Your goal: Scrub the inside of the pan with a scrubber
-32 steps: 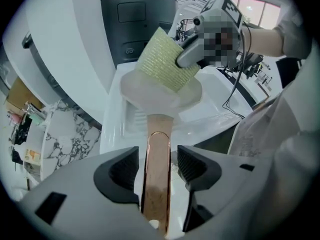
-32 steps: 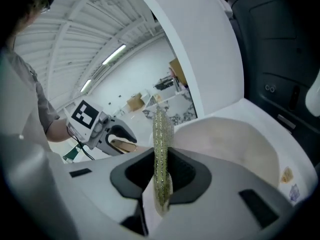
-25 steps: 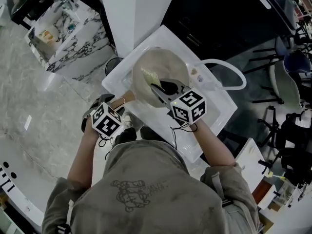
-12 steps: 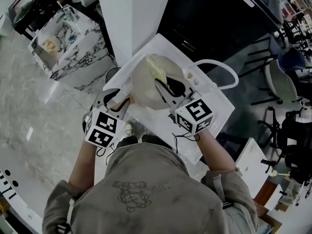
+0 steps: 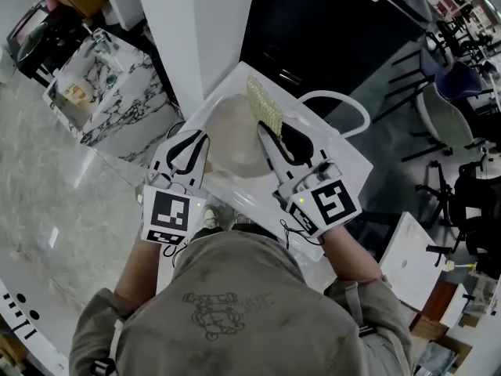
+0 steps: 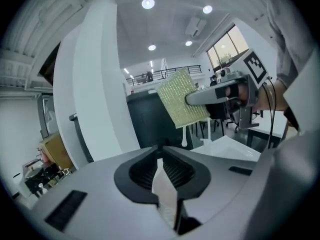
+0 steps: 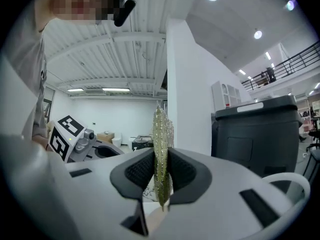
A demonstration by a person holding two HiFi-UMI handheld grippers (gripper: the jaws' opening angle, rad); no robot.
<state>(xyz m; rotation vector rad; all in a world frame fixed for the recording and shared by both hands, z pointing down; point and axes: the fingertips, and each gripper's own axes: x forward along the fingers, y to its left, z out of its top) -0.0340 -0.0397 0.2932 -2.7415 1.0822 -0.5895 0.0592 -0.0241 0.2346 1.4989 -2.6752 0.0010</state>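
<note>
A glossy grey marbled floor (image 5: 47,171) fills the head view from 7 to 10 o'clock. A white column (image 5: 203,30) stands at 12 o'clock, with a dark cabinet (image 5: 329,37) at 1 o'clock. A marble-patterned stand (image 5: 117,104) sits at 10 o'clock, and office chairs (image 5: 458,83) cluster at 2 o'clock. In the left gripper view, round ceiling lights (image 6: 147,3) glow at 12 o'clock and tall windows (image 6: 227,51) stand at 2 o'clock.

Left gripper (image 6: 160,153) jaws just closed, empty; right gripper (image 7: 161,154) clamping scrubber (image 5: 264,110)
</note>
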